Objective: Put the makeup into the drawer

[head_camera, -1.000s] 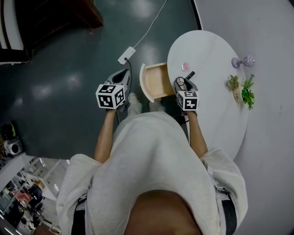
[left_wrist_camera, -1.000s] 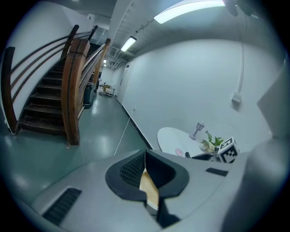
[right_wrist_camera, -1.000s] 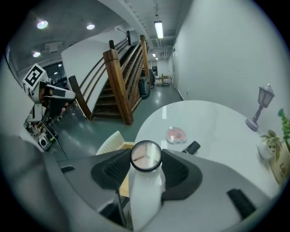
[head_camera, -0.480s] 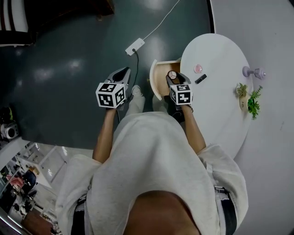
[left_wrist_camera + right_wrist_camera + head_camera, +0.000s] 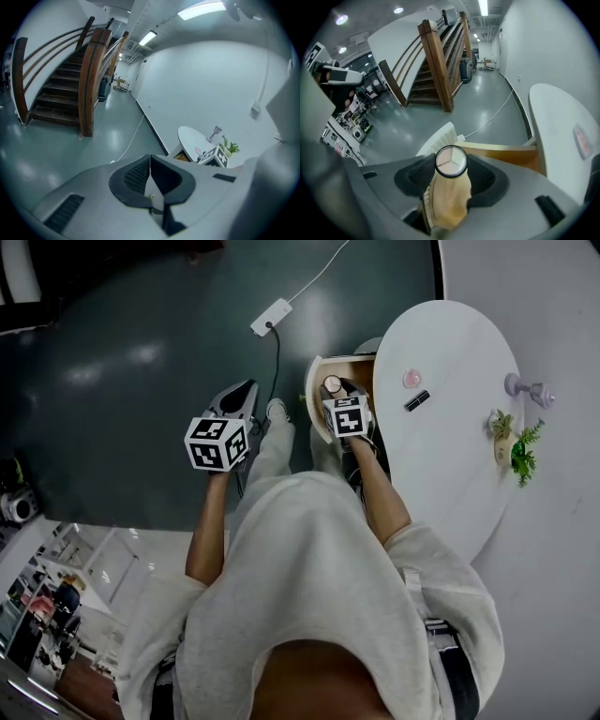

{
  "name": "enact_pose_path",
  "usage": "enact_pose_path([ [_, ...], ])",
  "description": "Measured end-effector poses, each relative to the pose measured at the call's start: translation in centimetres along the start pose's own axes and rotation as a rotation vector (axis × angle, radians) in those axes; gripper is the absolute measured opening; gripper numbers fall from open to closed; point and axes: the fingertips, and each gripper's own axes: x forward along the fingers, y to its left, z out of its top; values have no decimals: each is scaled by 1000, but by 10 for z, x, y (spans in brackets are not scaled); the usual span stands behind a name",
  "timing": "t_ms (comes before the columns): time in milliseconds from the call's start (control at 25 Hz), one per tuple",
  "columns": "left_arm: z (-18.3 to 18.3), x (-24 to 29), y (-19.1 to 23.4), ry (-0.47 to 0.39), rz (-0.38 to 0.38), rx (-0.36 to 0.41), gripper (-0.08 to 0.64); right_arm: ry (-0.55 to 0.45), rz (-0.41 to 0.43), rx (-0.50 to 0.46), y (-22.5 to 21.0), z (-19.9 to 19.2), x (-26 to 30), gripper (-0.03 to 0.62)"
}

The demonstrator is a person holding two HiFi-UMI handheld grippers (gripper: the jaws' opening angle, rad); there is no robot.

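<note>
**Right gripper** [image 5: 451, 169]: jaws stand fairly wide and are clamped on a small round compact with a black rim and a clear lid over three pink-and-beige pans [image 5: 451, 161]. The compact sits at the jaw tips, face towards the camera, with a pad on its edge at either side. The hold looks firm.

**Just beyond the jaws:** the open pale-wood drawer with a curved white front [image 5: 501, 151] is pulled out from under the white round worktop [image 5: 562, 136]. From the head view the compact hangs over the drawer opening, towards the white front. I cannot tell whether it is already below the rim.

**Left gripper** [image 5: 150, 161]: jaws are closed together with nothing between them. It is held over the grey-green floor [image 5: 141, 352], well apart from the drawer, and has no part in this step.

**On the worktop:** a small pink round item [image 5: 411, 378] and a short black stick [image 5: 417, 400] lie close together near the drawer-side edge. They are probably more makeup.

**Step in hand (judgement):** placing the compact, at the point of lowering it into the drawer.

**Next move calls for:**
- Lower the compact close to the drawer bottom, clear of the white front and of the worktop edge above.
- Open the jaws enough to free the rim.
- Lift out without dragging the compact along.

The pink item and the black stick would then remain to be put in.
</note>
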Motion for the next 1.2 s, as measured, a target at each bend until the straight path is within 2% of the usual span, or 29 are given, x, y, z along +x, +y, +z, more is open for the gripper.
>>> enact_pose_path([
  [240, -15, 6, 12, 44, 14, -19, 14, 92, -6, 48, -19, -30, 45, 213],
  [440, -27, 11, 21, 78, 27, -40, 14, 149, -7, 91, -28, -41, 87, 212],
  [720, -42, 16, 33, 128, 47, -57, 14, 227, -34, 102, -51, -62, 140, 213],
  [1080, -49, 22, 38, 135, 61, -74, 14, 242, -44, 52, -62, -67, 157, 215],
  [1200, -49, 22, 34, 133, 57, -73, 14, 215, -27, 55, -61, -68, 159, 259],
])
